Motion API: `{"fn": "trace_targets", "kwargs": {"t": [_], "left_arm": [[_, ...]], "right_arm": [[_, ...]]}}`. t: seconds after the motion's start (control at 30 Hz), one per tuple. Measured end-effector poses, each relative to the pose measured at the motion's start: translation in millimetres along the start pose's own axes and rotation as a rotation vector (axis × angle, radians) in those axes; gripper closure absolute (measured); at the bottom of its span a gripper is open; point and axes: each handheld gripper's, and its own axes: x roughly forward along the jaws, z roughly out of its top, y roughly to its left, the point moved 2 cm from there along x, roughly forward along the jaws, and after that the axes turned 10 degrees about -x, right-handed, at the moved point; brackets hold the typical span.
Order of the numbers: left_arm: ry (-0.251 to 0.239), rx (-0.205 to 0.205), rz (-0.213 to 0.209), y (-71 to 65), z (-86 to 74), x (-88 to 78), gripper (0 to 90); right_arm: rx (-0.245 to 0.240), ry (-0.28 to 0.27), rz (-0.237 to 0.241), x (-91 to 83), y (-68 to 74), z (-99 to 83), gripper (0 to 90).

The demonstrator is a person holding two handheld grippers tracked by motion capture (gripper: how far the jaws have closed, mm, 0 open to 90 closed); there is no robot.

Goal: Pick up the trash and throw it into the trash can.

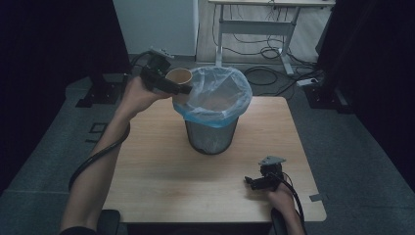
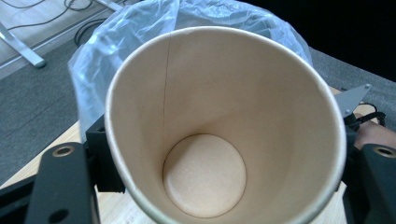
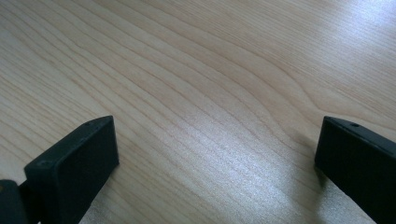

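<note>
Paper cup held at the rim of a lined waste bin, with the second gripper idle on the table.

The wood-grain table (image 1: 161, 171) carries a dark mesh bin (image 1: 211, 134) whose thin, crinkled blue liner (image 1: 220, 95) overhangs its rim; a release made too early would likely bounce the cup off that slack film. The left gripper (image 1: 172, 87) pinches the empty tapered paper cup (image 2: 224, 126) beside the rim. The right gripper (image 3: 217, 158) rests low, jaws spread.

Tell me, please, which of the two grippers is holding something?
The left gripper: it clasps a paper cup beside the bin. The right gripper, low over the table, has open, empty fingers.
</note>
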Motion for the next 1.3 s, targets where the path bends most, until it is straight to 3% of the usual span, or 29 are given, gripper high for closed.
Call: {"fn": "trace_targets", "kwargs": {"t": [0.27, 0.67, 0.73, 0.8, 1.03, 1.3], "left_arm": [[0.019, 0.008, -0.005, -4.1, 9.9, 26.8, 24.8], [0.056, 0.011, 0.014, -3.2, 10.0, 70.1, 24.5], [0.064, 0.015, 0.024, -1.6, 8.8, 76.4, 23.5], [0.062, 0.012, 0.029, -1.1, 8.2, 80.5, 16.6], [0.046, 0.014, 0.054, -0.9, 8.6, 82.3, 0.9], [0.019, 0.034, 0.053, -2.5, 3.0, 63.2, 0.0]], "right_arm": [[-0.002, -0.001, 0.003, 0.0, 0.8, 0.2, 0.0], [-0.006, -0.001, 0.006, 0.0, 1.1, 0.3, 0.0], [-0.006, -0.001, 0.006, 0.0, 1.2, 0.3, 0.0], [-0.008, -0.002, 0.007, 0.1, 1.4, 0.3, 0.0], [-0.011, -0.002, 0.011, 0.0, 2.3, 0.4, 0.0], [-0.011, -0.003, 0.012, 0.0, 2.5, 0.4, 0.0]]}}
